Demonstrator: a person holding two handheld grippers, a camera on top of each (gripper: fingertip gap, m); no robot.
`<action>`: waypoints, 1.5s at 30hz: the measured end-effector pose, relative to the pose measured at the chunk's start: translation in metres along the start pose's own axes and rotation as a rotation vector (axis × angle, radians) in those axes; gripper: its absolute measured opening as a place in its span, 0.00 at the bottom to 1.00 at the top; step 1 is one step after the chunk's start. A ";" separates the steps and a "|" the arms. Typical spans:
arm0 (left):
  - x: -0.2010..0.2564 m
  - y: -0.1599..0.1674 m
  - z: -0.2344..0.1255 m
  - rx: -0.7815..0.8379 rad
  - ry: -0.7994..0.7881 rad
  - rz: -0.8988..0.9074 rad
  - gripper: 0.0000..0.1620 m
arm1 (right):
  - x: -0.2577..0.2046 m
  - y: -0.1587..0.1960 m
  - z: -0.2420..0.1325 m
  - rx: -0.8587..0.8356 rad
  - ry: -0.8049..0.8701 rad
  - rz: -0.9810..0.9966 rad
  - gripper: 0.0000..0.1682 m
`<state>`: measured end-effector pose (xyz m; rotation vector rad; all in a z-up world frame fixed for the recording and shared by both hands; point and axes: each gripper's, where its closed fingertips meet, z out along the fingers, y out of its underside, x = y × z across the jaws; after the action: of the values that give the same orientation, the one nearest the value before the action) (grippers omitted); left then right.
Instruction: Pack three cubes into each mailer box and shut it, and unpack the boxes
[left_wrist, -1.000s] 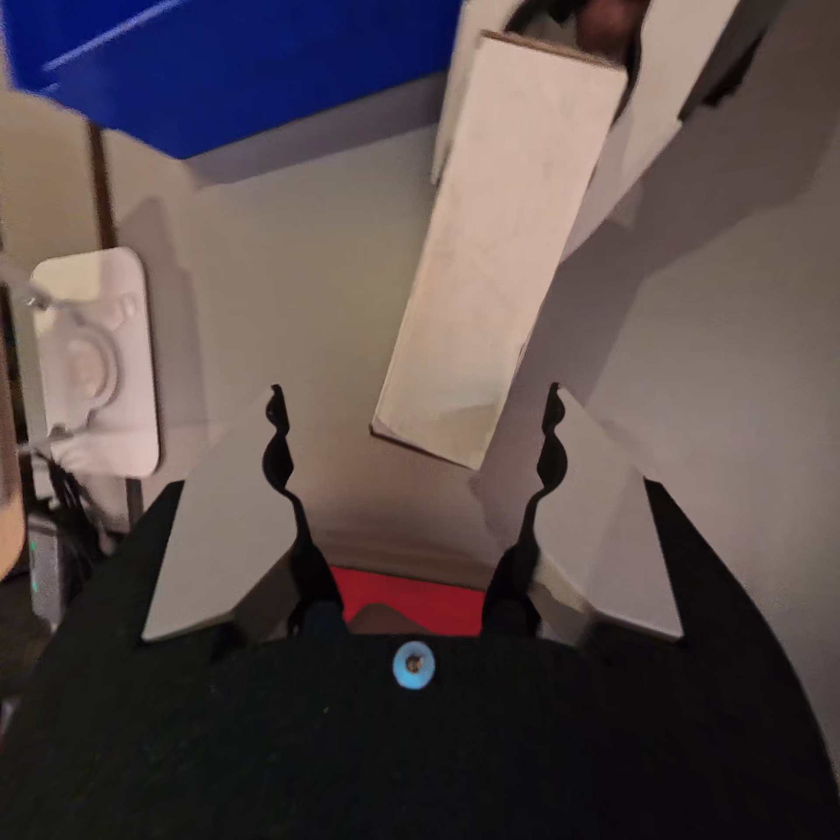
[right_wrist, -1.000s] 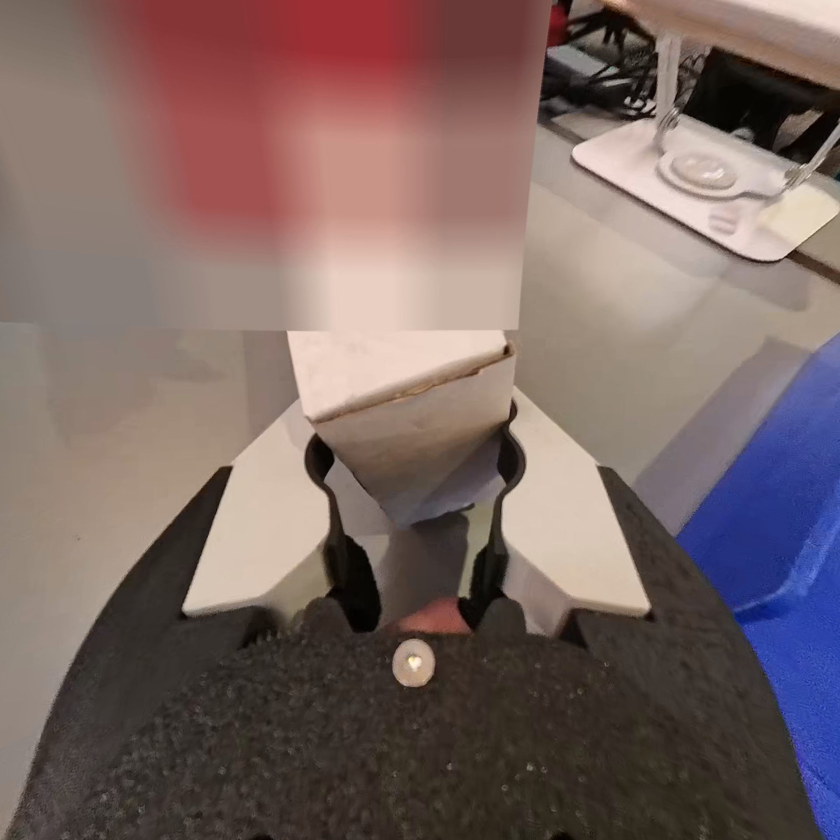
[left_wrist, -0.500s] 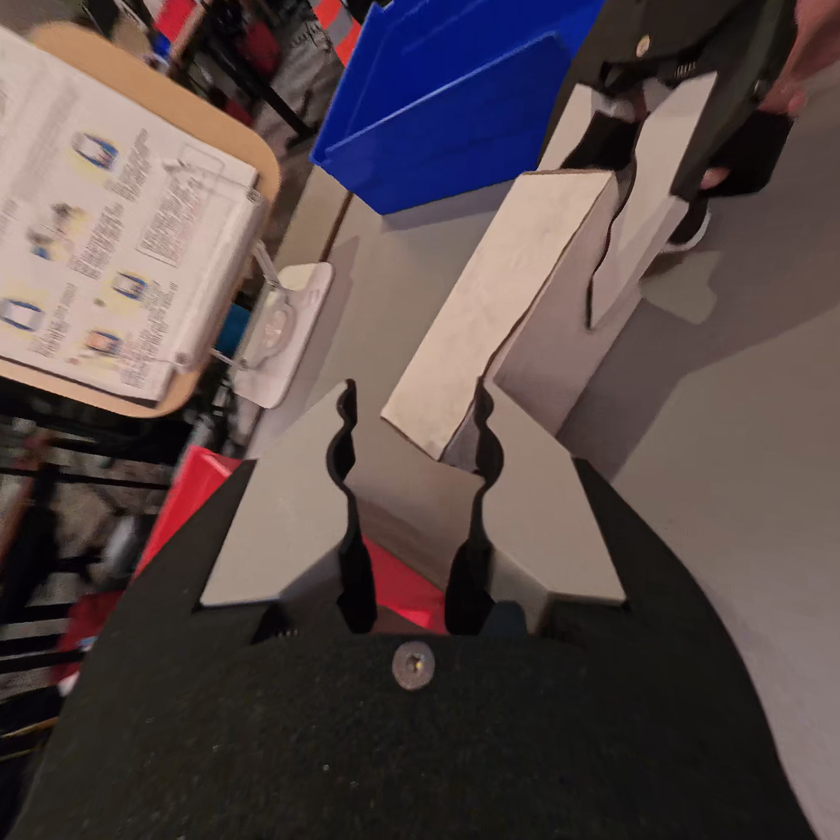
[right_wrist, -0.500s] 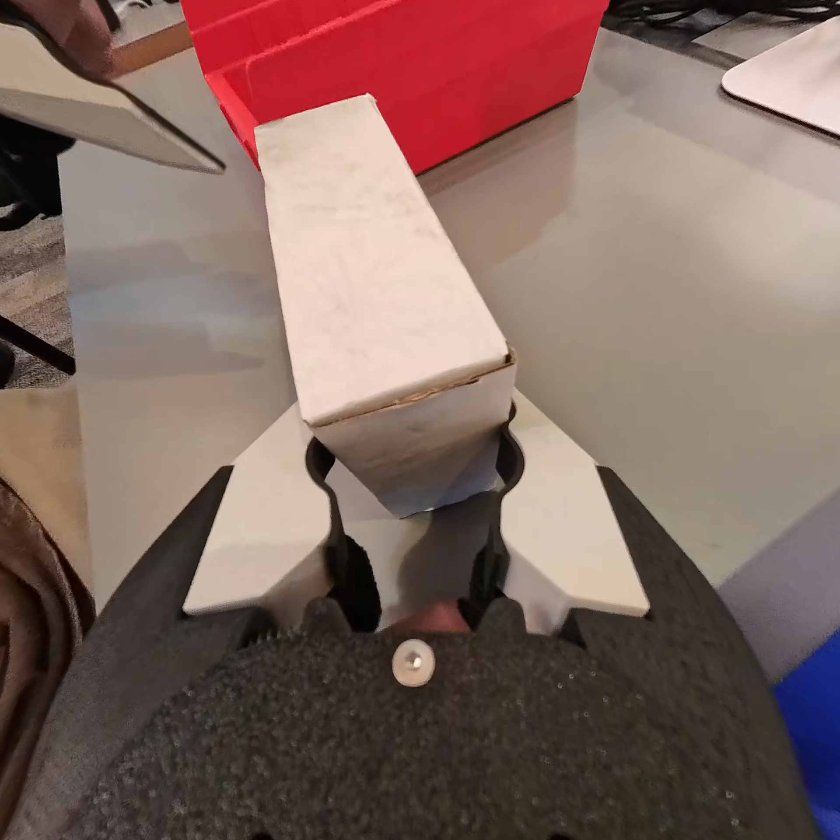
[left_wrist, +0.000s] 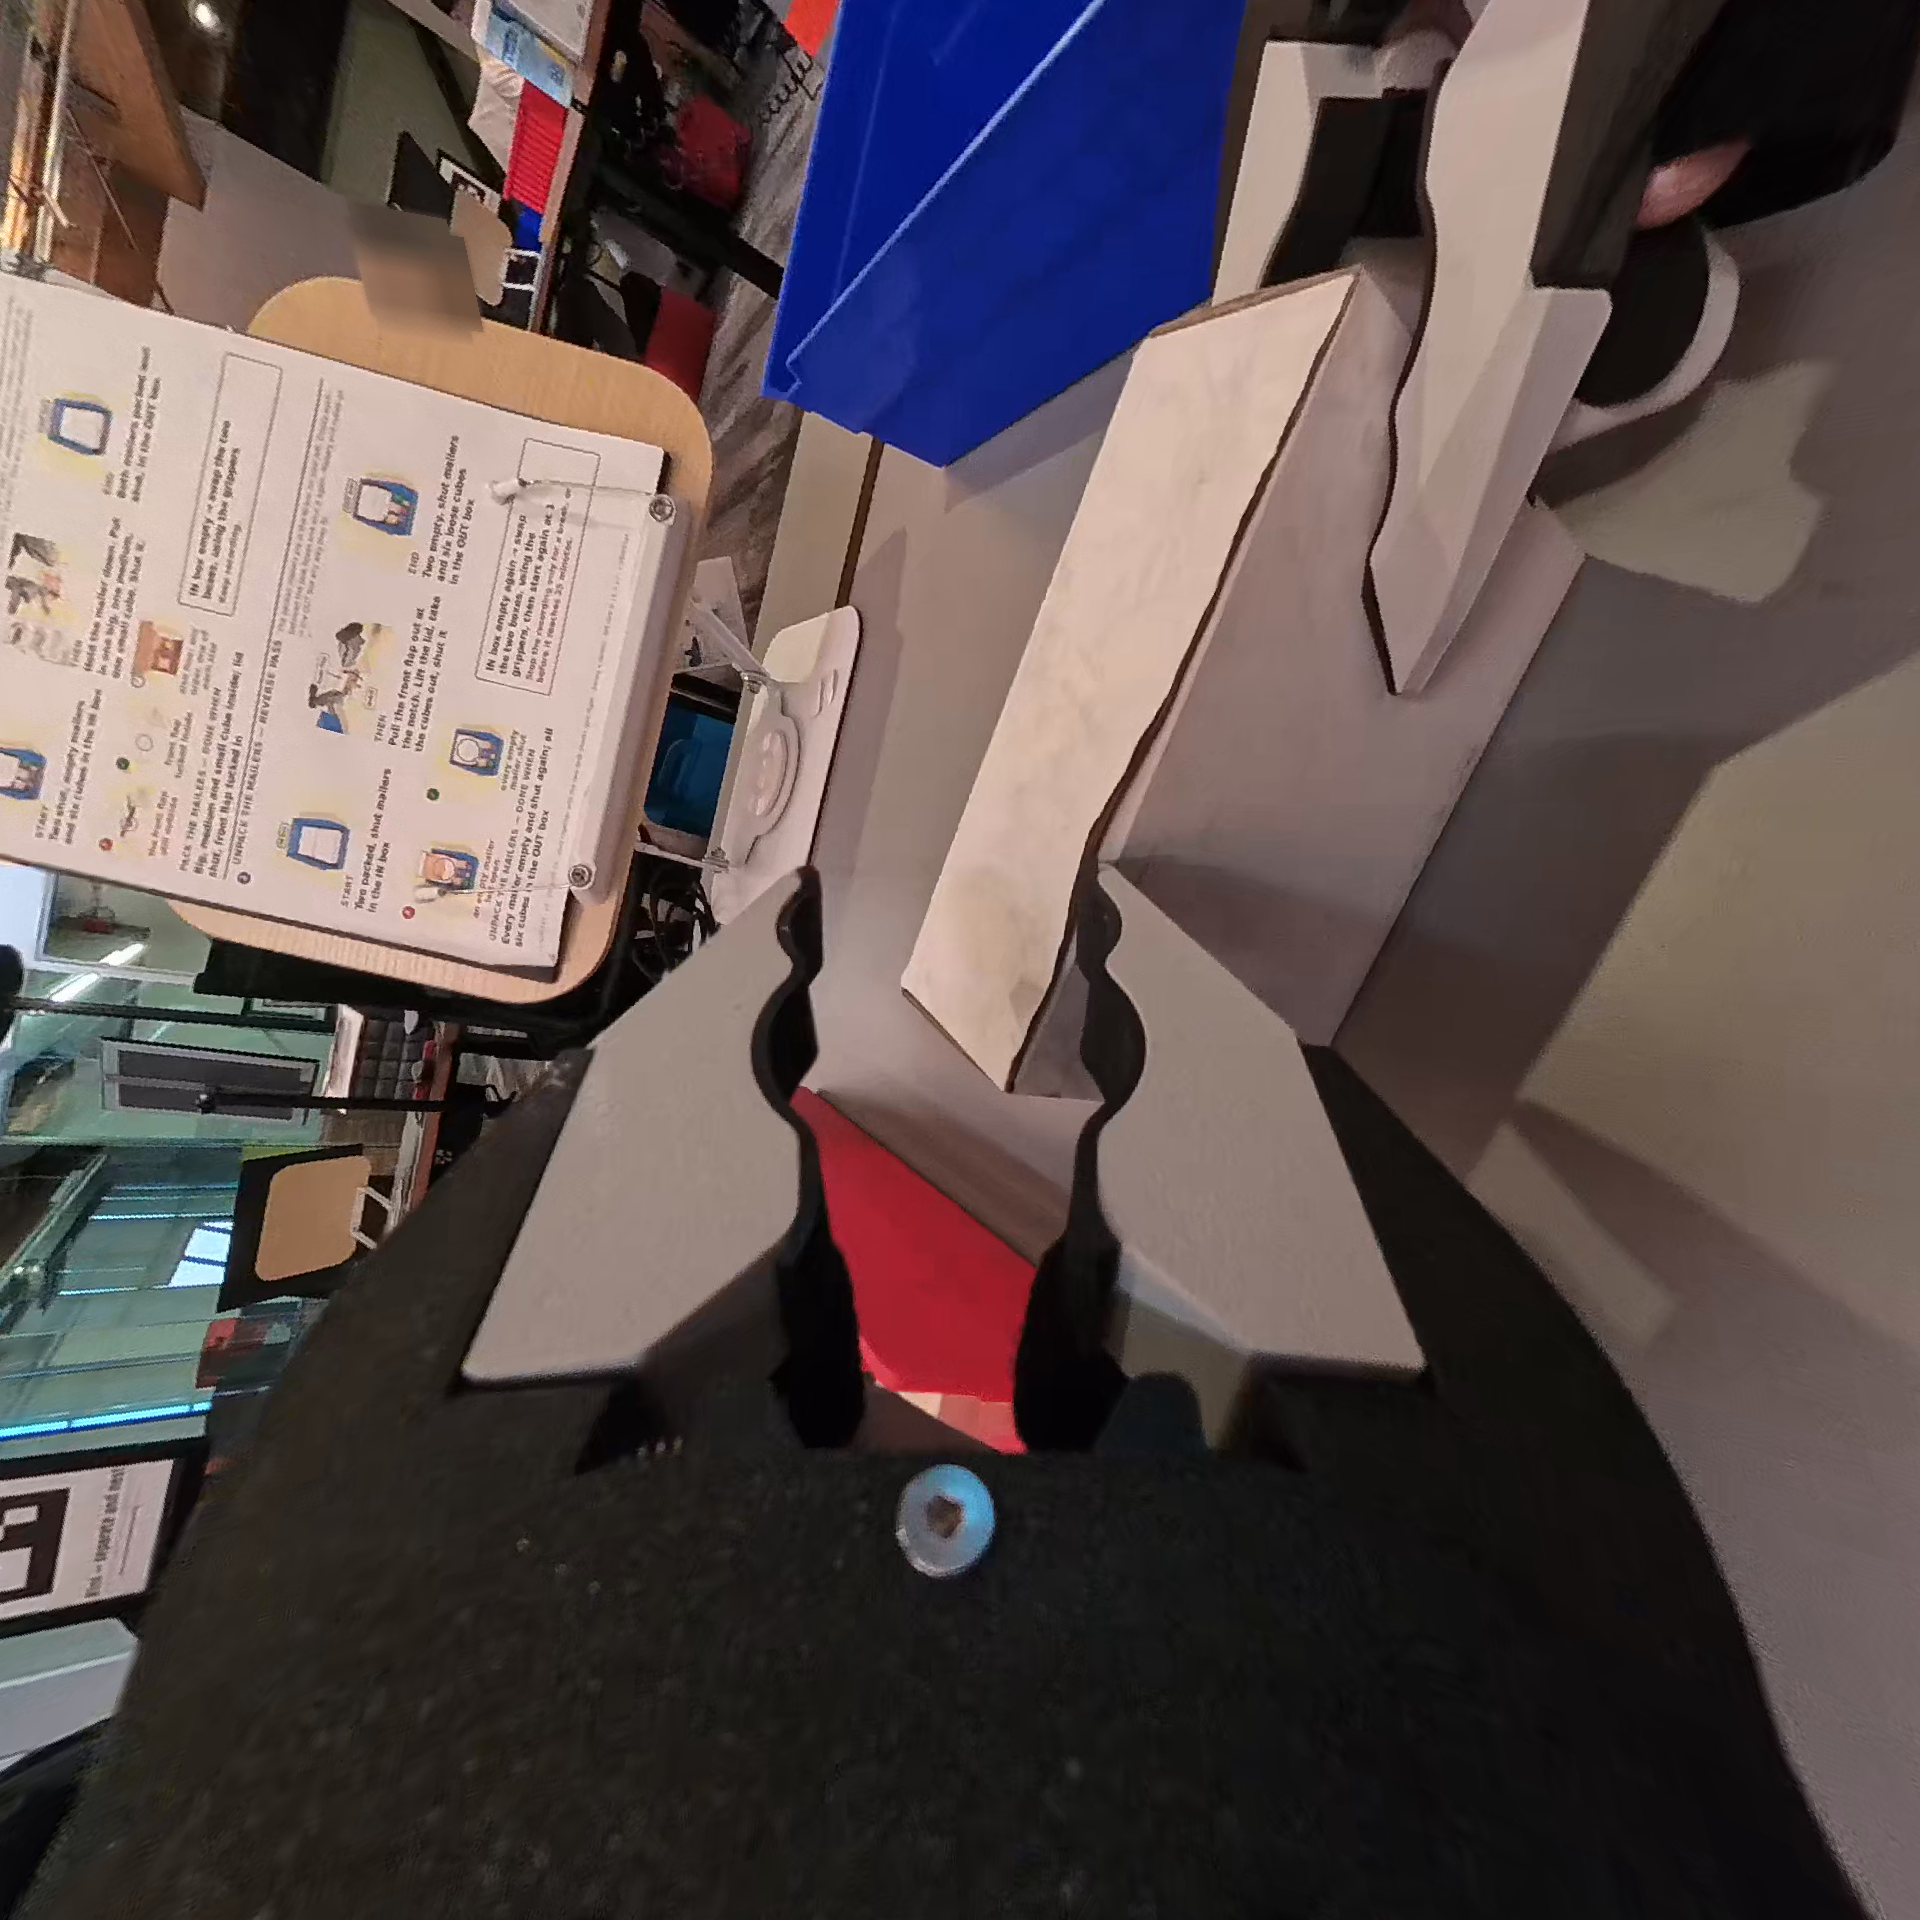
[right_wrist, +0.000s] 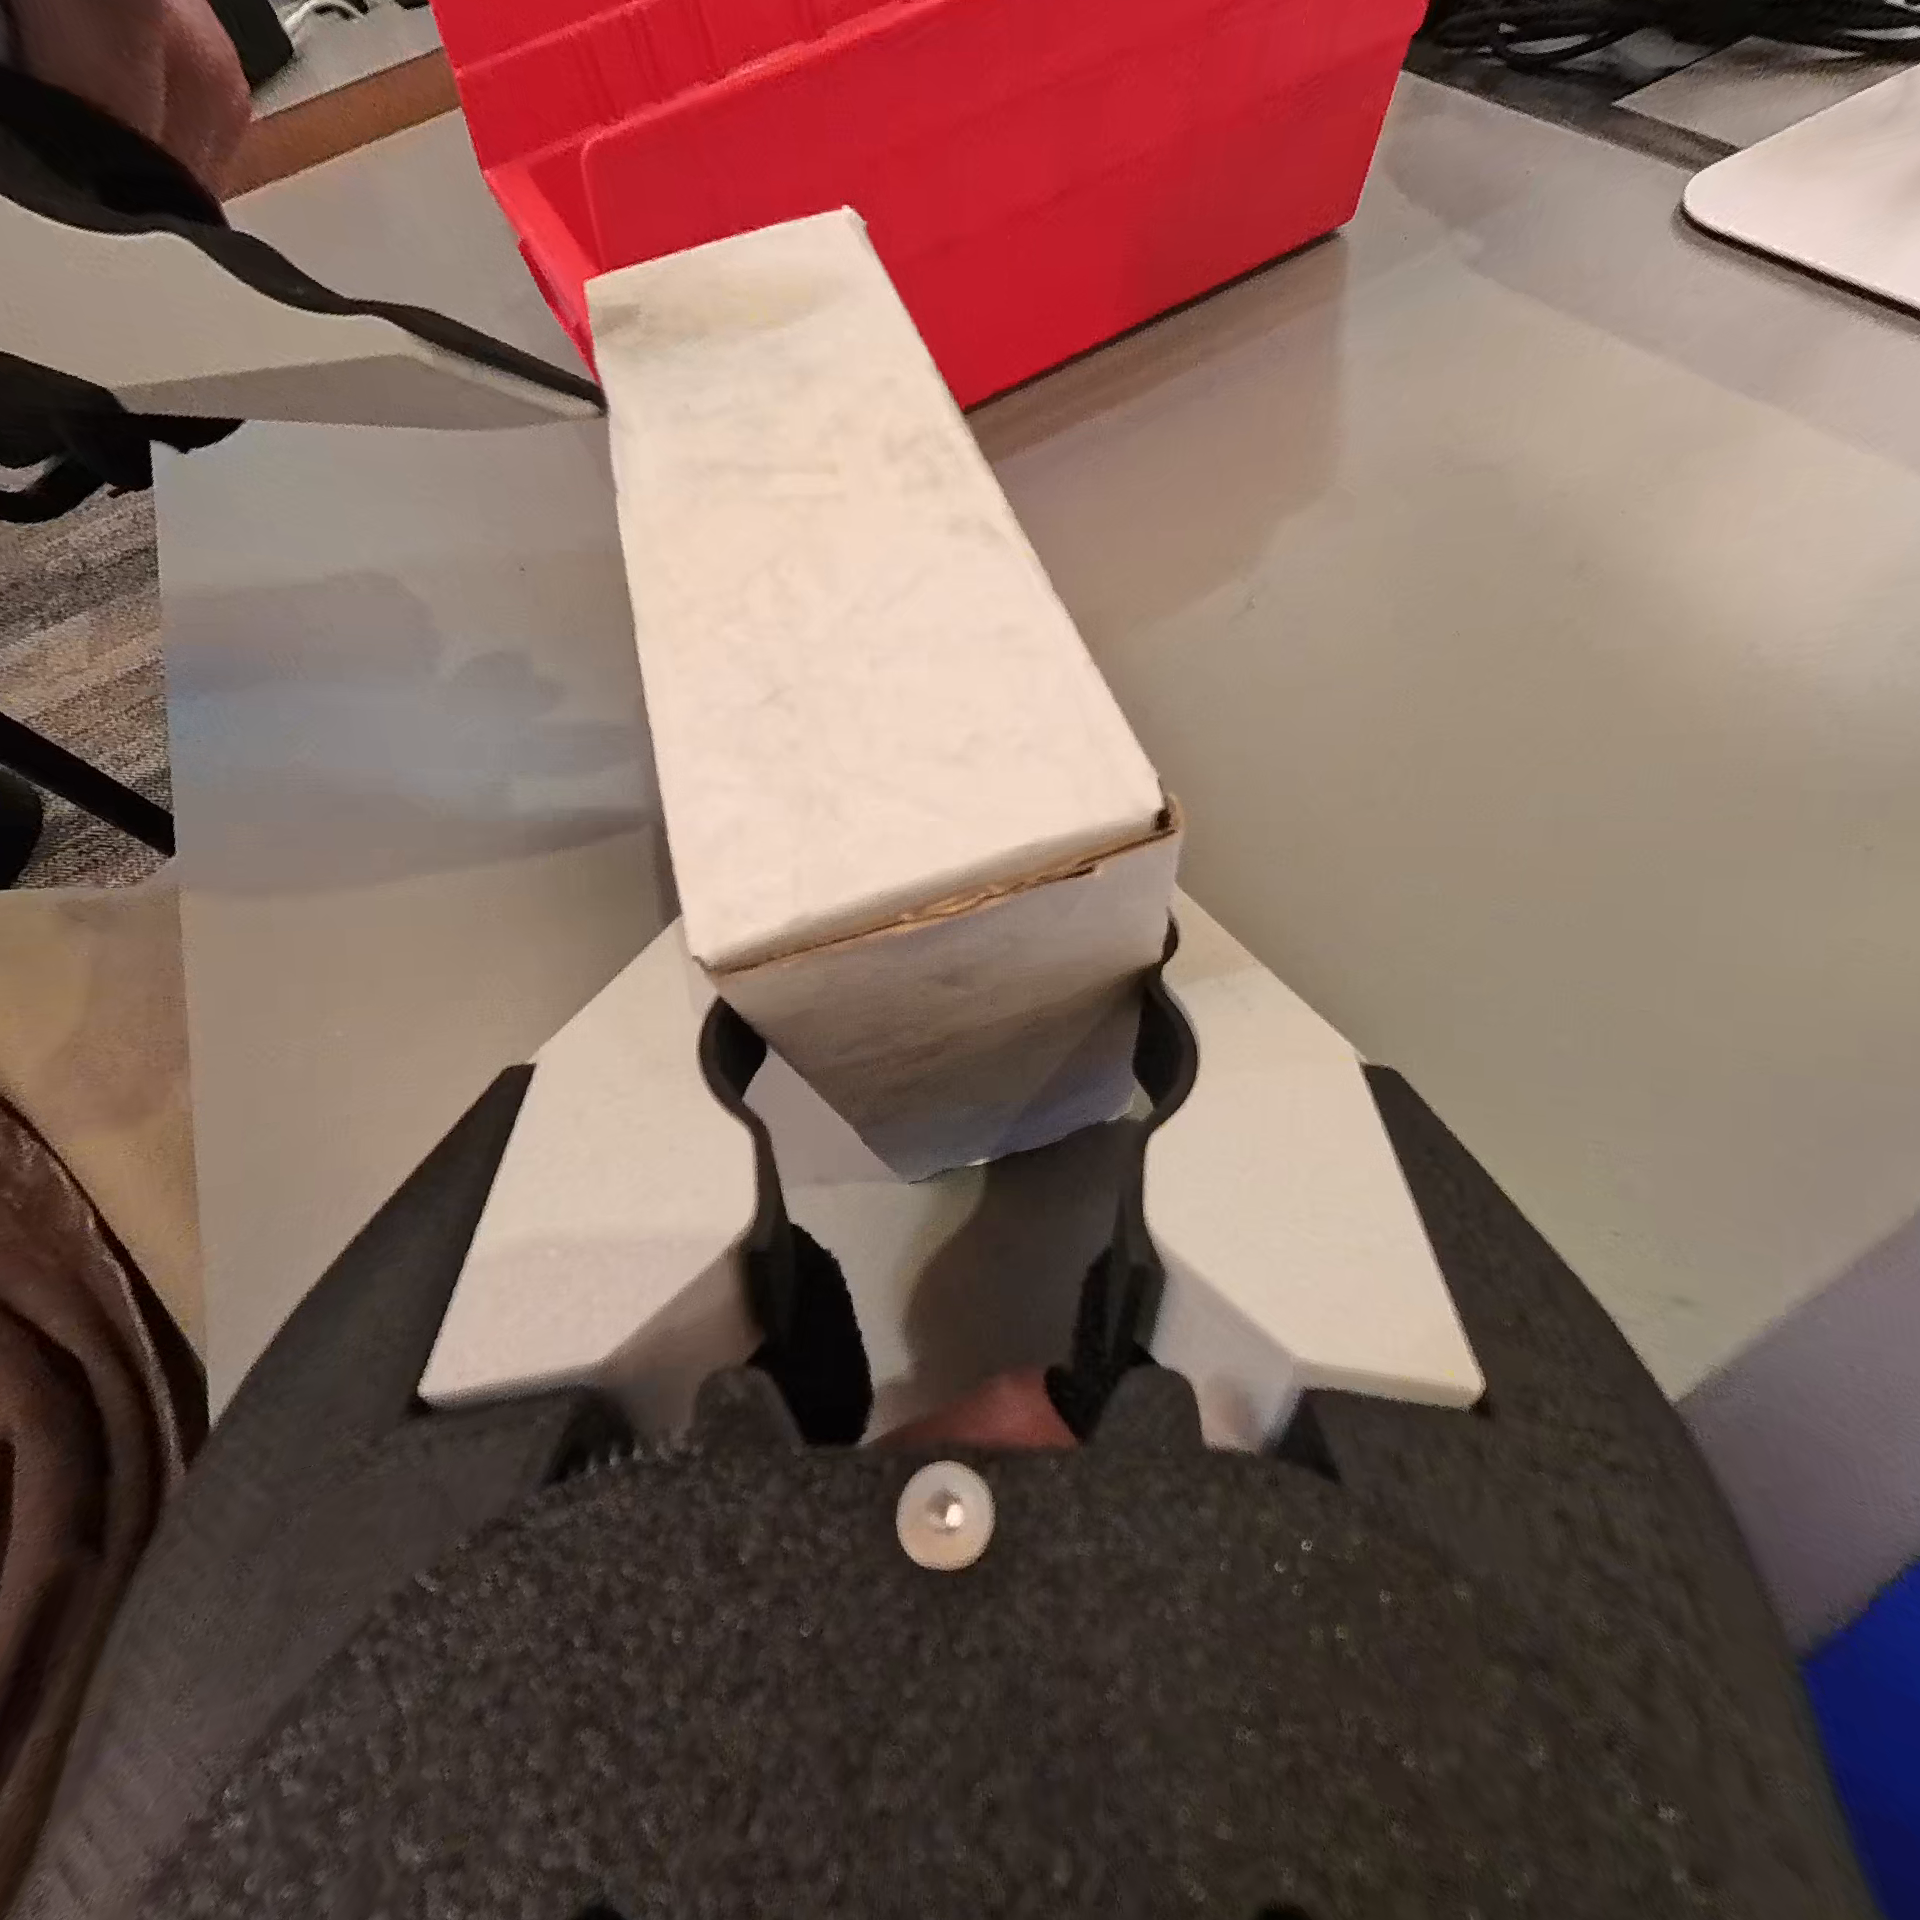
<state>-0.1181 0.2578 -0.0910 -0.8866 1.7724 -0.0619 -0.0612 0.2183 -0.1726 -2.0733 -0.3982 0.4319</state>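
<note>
Left wrist view: the left claw (left_wrist: 945, 997) stands apart with nothing between its fingers. The near corner of the white mailer box (left_wrist: 1122, 665) sits just beside the right-hand finger (left_wrist: 1216, 1174); whether they touch cannot be told. The box runs away from the camera, tilted, its far end clamped in the right claw (left_wrist: 1397, 416). Beyond it a blue bin (left_wrist: 997, 229) stands at the far edge of the grey surface (left_wrist: 1714, 1039). A red bin (left_wrist: 925, 1257) shows below, through the gap between the fingers. To the left, past the surface edge, an instruction sheet (left_wrist: 312, 644) is clipped to a board on a white stand (left_wrist: 779, 748). To the right of the box the surface lies open.

Right wrist view: the right claw (right_wrist: 940, 997) is clamped on the near end of the mailer box (right_wrist: 831, 582), lid shut, with brown card showing along the end edge. The box is held clear above the surface (right_wrist: 1455, 727) and points at the red bin (right_wrist: 977, 156), its far end close to the bin's near wall. The left claw's finger tip (right_wrist: 416, 384) reaches in from the left to the box's far left corner. There is open surface on both sides of the box.
</note>
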 end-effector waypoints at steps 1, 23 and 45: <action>0.001 -0.001 0.001 -0.001 -0.002 0.014 0.28 | 0.001 0.000 -0.001 0.000 0.002 0.000 0.42; 0.016 -0.003 0.007 -0.110 0.234 0.338 0.08 | 0.004 -0.004 -0.014 -0.003 0.086 -0.206 0.39; 0.036 -0.008 0.003 -0.042 0.238 0.117 0.00 | 0.022 0.006 -0.020 -0.062 0.311 -0.471 0.40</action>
<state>-0.1153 0.2319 -0.1169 -0.8309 2.0508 -0.0566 -0.0318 0.2102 -0.1714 -1.9815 -0.6931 -0.1826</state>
